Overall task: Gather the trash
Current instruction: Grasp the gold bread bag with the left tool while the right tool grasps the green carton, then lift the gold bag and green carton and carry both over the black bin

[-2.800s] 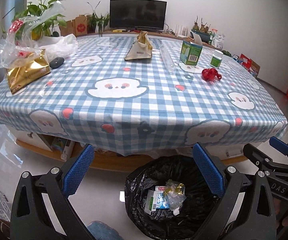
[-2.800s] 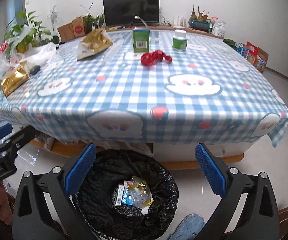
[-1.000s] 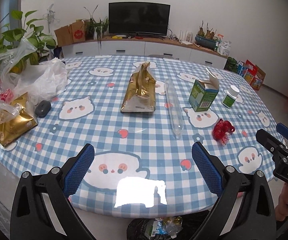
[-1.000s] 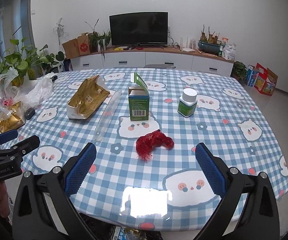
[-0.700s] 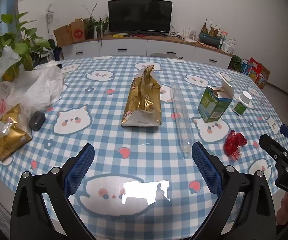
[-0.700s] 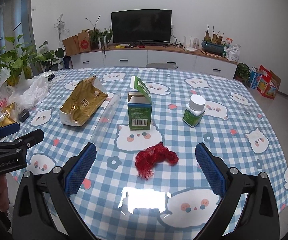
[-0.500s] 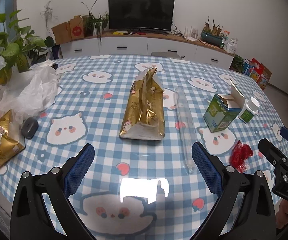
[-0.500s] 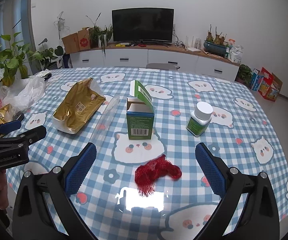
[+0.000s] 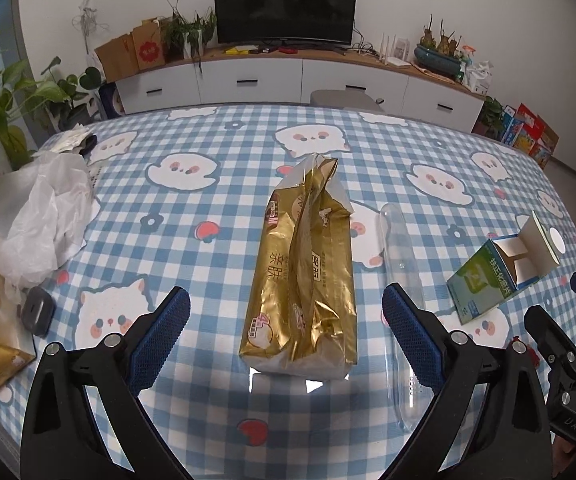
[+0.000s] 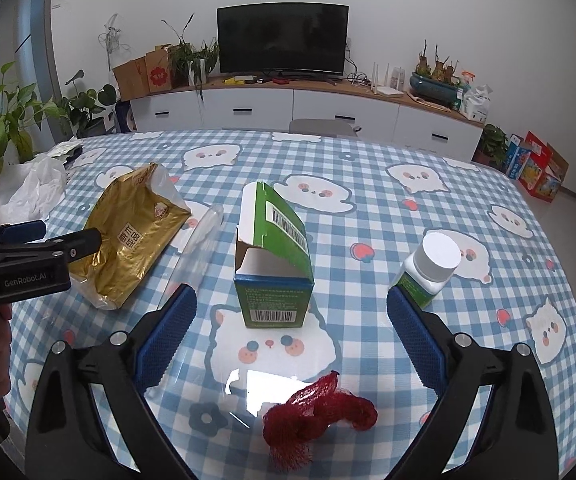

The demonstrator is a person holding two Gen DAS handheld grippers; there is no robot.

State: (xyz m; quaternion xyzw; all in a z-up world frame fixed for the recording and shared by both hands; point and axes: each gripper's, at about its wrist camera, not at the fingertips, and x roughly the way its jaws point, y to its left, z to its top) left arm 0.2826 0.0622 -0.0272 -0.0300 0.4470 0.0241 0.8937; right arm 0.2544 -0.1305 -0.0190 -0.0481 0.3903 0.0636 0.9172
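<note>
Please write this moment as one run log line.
phase: approach | left gripper: open, over gold bag | right gripper: closing, nothing gripped, green box ahead | held: nothing

White lettering "GenRobot.AI" stands on the black body of the left hand-held gripper [image 10: 27,240] at the left edge of the right wrist view. In the left wrist view, the letters "DAS" can be read on the right hand-held gripper [image 9: 560,320] at the lower right edge. The gold wrapper [image 9: 304,280] in mid-frame carries Chinese characters, among them "亲肤". The green carton [image 10: 273,264] shows two barcodes, one on its raised flap and one low on its front; its small print is too fine to read.
</note>
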